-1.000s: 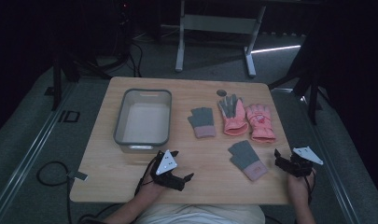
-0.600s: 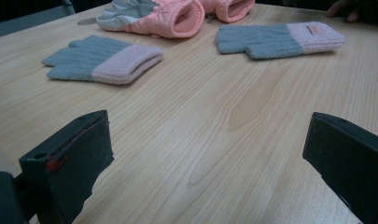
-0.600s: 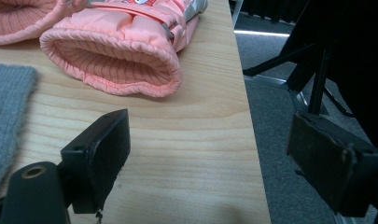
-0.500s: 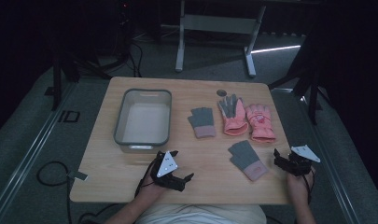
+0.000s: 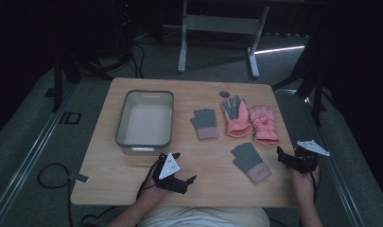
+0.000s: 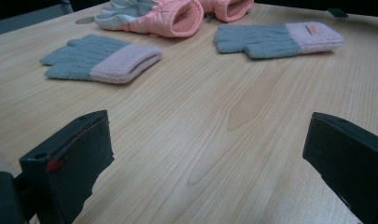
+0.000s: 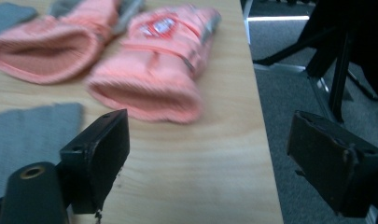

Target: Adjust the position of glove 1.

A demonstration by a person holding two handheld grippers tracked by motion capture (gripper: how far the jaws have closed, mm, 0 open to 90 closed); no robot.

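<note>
1. Here the left gripper (image 5: 184, 166), jaws wide apart, holds nothing; the grey glove (image 5: 250, 161) lies on the counter (image 5: 217, 177) well to its right
2. The right gripper (image 5: 284, 157), also spread and empty, sits near that glove's far side, just below the pink glove (image 5: 264, 124)

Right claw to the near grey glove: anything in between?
Nothing visible. The right claw, jaws open, sits right of the near grey glove with bare table between. The pink gloves lie farther back, off that line.
</note>
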